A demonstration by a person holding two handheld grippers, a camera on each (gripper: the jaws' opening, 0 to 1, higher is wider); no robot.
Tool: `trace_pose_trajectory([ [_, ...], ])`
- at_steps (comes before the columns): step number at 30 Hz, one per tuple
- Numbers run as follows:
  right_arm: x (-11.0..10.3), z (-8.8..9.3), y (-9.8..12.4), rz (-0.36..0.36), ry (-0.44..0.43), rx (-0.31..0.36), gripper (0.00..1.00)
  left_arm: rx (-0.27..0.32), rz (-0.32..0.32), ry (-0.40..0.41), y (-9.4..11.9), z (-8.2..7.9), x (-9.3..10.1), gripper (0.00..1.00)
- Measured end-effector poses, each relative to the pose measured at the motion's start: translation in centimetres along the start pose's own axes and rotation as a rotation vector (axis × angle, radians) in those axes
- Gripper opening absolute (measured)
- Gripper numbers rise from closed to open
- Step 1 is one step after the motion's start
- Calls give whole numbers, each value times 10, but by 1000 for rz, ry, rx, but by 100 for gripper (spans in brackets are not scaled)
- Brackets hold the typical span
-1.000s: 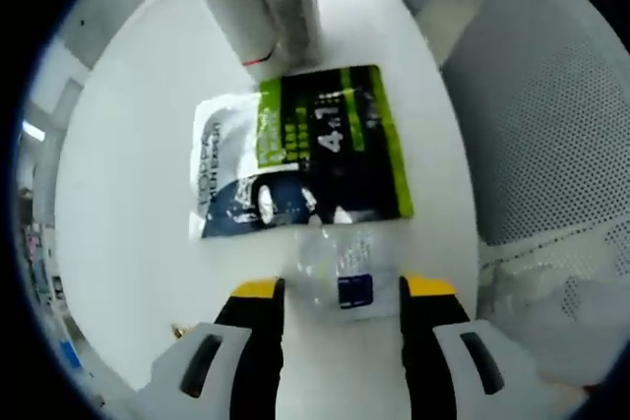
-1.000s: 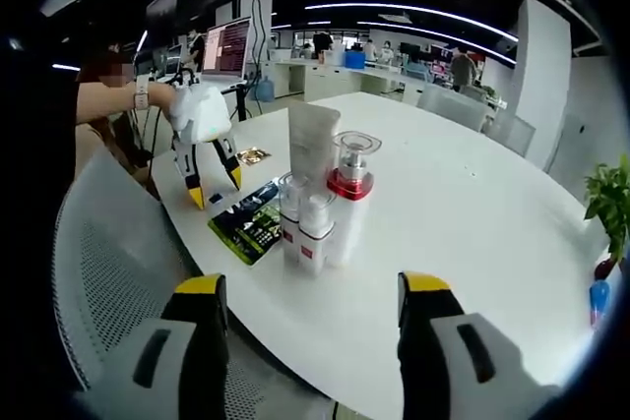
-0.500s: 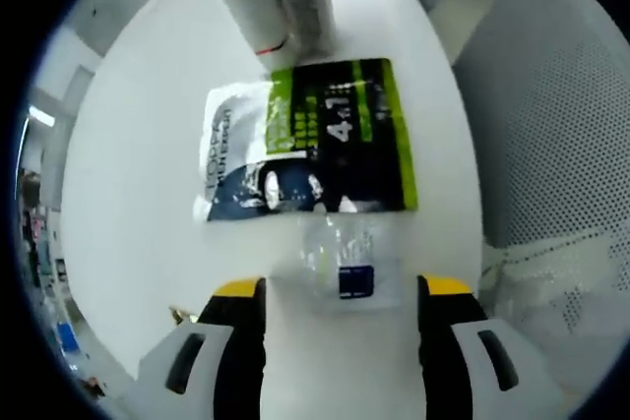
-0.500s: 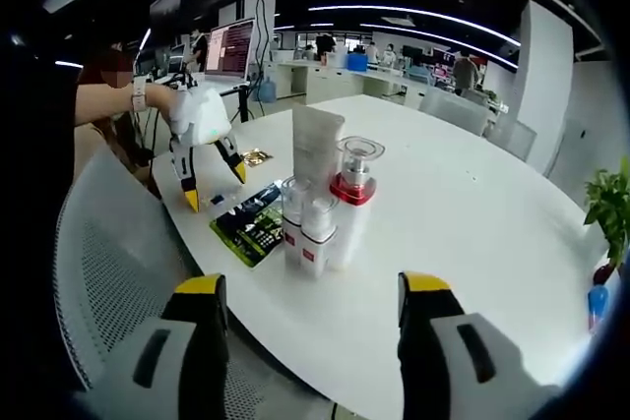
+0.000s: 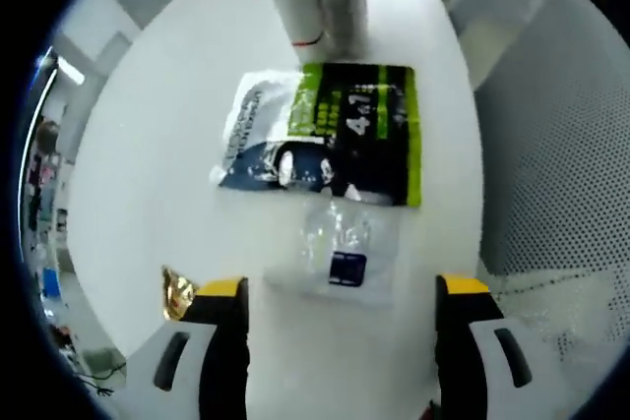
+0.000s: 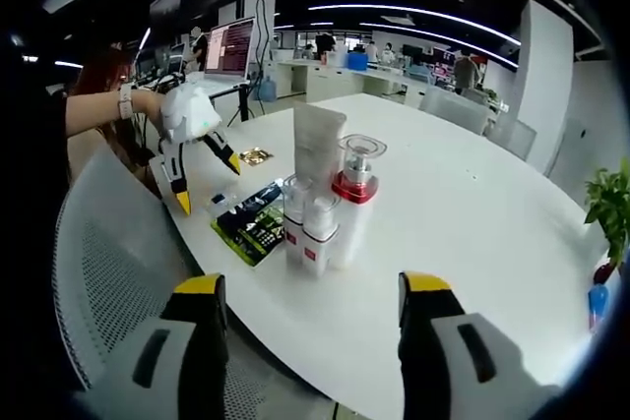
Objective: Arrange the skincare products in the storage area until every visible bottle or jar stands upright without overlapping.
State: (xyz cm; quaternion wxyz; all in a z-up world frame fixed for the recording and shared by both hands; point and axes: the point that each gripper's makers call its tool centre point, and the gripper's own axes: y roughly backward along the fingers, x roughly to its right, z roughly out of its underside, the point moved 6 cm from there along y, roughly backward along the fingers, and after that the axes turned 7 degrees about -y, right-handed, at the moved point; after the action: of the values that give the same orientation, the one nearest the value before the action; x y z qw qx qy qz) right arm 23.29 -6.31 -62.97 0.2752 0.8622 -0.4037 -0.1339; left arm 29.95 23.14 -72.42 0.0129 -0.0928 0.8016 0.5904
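1. Skincare products stand in a tight cluster on the white table (image 6: 472,204) in the right gripper view: a tall white tube (image 6: 317,148) at the back, a clear pump bottle with a red collar (image 6: 354,184) beside it, and two small white bottles with red bands (image 6: 307,231) in front. All of them are upright and close together; whether they touch cannot be told.
2. Just beside the cluster a green and black sachet (image 5: 340,135) lies flat on the table, printed with "4 in 1"; a paler packet is partly under its left side in the left gripper view.
3. A small clear sachet with a dark blue square label (image 5: 343,258) lies flat next to the green one, touching or slightly overlapping its near edge.
4. A small gold wrapper (image 5: 177,292) sits on the table near the left jaw.
5. The left gripper (image 5: 340,287) hovers above the clear sachet, jaws spread wide, holding nothing.
6. The right gripper (image 6: 310,287) is also spread wide and empty, well back from the bottles, near the table edge and a mesh chair (image 6: 108,243).
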Motion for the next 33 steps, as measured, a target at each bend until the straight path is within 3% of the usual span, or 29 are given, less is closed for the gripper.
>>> trace_pose_trajectory([
  [3,0,-1,-1,-3,2,-1,72,28,-19,34,5,-1,1,80],
  [6,-1,-1,-2,-7,5,0,72,92,-27,105,9,-5,4,84],
  [14,-1,-2,-3,-8,4,3,72,143,-120,156,24,-7,3,89],
  [24,1,-3,-3,-3,-4,14,75,268,-226,287,40,-14,3,95],
  [33,1,-8,-3,6,-5,38,83,329,-299,355,56,-17,8,97],
])
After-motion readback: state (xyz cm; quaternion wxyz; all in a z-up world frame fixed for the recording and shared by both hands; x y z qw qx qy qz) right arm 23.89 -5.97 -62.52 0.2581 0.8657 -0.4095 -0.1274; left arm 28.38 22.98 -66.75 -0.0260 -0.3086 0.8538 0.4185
